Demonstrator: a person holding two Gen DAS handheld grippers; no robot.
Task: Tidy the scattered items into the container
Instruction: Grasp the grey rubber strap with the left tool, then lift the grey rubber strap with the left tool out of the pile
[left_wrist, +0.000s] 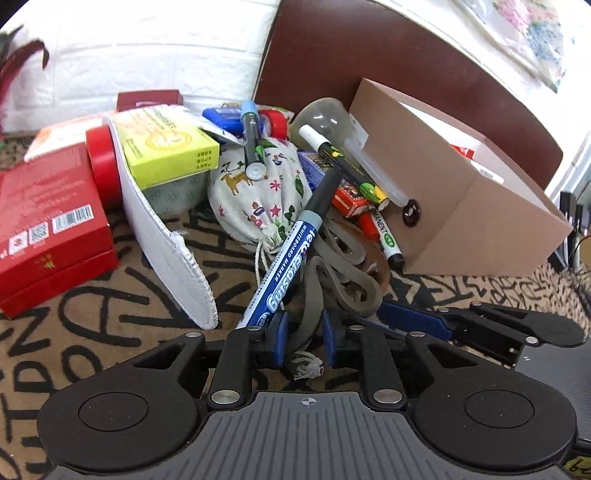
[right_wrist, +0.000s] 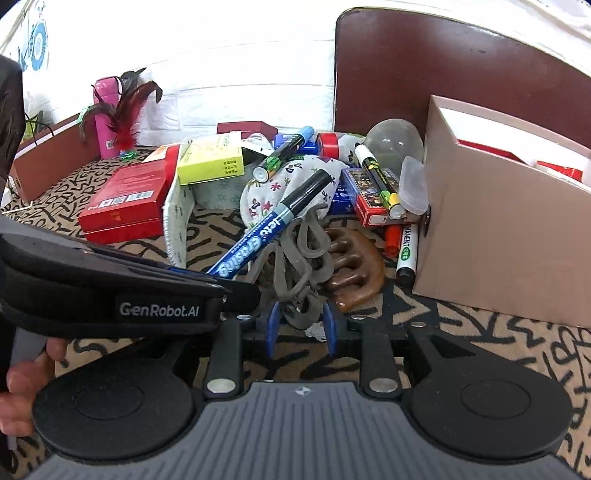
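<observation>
A tan cloth (right_wrist: 480, 350) scrawled with black lettering is covering the surface, with a white brick-pattern wall (right_wrist: 240, 74) running behind it and a dark brown board (right_wrist: 443, 74) leaning against it. From the left, a red box (right_wrist: 122, 203) is lying flat, then a yellow-green box (right_wrist: 210, 162), a printed drawstring pouch (left_wrist: 258, 195) with markers across it, and a blue whiteboard marker (left_wrist: 284, 266) slanting over a tangle of grey straps (left_wrist: 332, 266). At far right the open cardboard box (right_wrist: 498, 240) is sitting, red packets already inside.

The left gripper (left_wrist: 301, 341) is standing partly open, its blue pads flanking a grey strap without clearly pinching it. The right gripper (right_wrist: 301, 323) is likewise partly open, straddling the straps; whether its pads press them I cannot tell.
</observation>
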